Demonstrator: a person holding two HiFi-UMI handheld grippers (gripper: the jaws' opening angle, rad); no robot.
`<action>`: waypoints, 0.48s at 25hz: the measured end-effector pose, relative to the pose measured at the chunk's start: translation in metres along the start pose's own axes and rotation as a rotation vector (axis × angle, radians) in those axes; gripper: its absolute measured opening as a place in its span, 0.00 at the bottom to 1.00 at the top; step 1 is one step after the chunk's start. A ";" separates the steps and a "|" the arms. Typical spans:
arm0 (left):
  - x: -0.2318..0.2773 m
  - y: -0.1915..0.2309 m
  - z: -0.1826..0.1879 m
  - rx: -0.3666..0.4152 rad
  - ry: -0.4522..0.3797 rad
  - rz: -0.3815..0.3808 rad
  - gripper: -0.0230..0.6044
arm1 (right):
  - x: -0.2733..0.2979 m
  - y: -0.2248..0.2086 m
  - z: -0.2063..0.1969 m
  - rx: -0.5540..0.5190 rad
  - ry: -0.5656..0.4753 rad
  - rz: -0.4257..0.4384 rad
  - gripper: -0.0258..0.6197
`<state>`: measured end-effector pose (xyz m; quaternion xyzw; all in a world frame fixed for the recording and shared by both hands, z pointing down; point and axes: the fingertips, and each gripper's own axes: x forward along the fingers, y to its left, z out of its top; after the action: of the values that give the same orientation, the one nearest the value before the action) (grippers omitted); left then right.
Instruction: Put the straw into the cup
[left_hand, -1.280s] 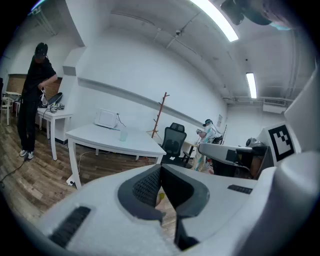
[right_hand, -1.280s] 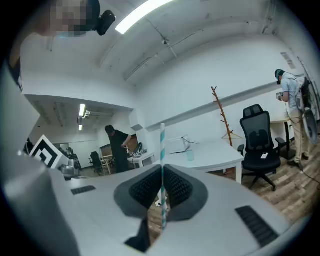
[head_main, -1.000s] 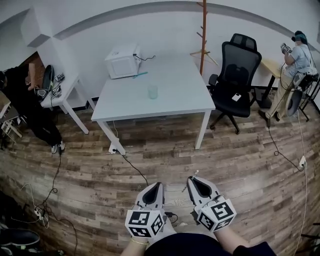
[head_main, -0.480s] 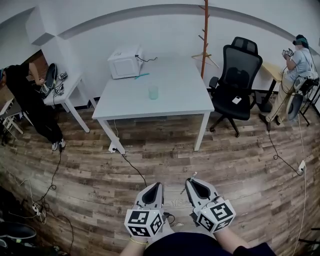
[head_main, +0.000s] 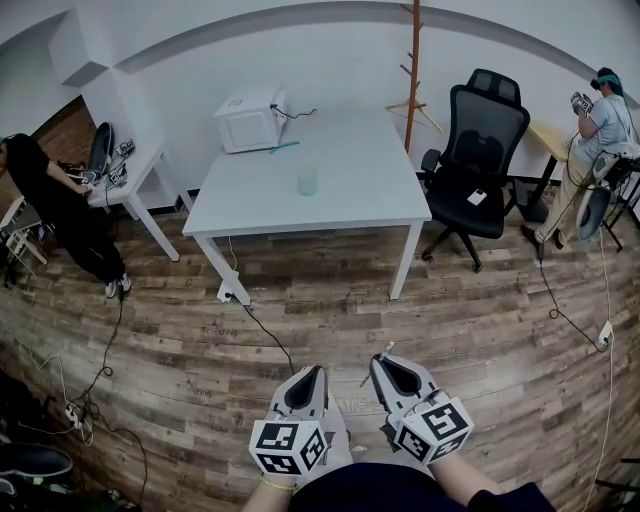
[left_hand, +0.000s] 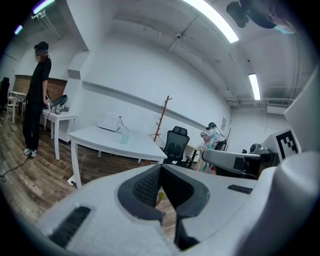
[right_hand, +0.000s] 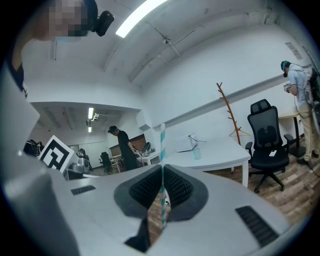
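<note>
- Your left gripper (head_main: 316, 372) sits low in the head view, above the wooden floor (head_main: 200, 350). In the left gripper view its jaws are pressed together, and nothing shows between the dark ribbed pads (left_hand: 146, 186).
- Your right gripper (head_main: 381, 360) sits just beside it, at about the same height. Its jaws are closed on the straw (right_hand: 162, 145), which is white with teal stripes.
- In the right gripper view the straw stands upright between the pads. Its top end rises above the jaw tips, and its lower part runs down through the gap behind them.
- In the head view the straw shows only as a thin pale line at the tip of the right gripper.
- The cup (head_main: 306, 181) is a clear, pale green tumbler. It stands upright near the middle of the white table (head_main: 350, 205), well apart from both grippers.
- A white microwave (head_main: 247, 117) stands at the table's far left corner, with a thin teal object (head_main: 283, 148) lying just beside it.
- A black office chair (head_main: 480, 150) stands to the right of the table, and a wooden coat stand (head_main: 412, 60) rises behind it.
- One person in black (head_main: 50, 215) stands at a side desk on the left. Another person (head_main: 600, 120) is at the far right.
</note>
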<state>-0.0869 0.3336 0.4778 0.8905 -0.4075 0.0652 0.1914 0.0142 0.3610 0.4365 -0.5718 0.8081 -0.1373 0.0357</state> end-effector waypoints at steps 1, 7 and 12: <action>0.004 0.003 0.001 -0.001 0.000 0.000 0.06 | 0.004 -0.002 0.001 -0.001 -0.001 -0.001 0.09; 0.041 0.021 0.013 -0.002 0.009 -0.013 0.06 | 0.039 -0.025 0.006 0.004 0.004 -0.022 0.09; 0.076 0.042 0.032 -0.007 0.009 -0.022 0.06 | 0.079 -0.043 0.018 -0.003 0.007 -0.032 0.09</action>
<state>-0.0702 0.2430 0.4812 0.8939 -0.3973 0.0656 0.1968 0.0305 0.2707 0.4388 -0.5842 0.7991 -0.1388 0.0297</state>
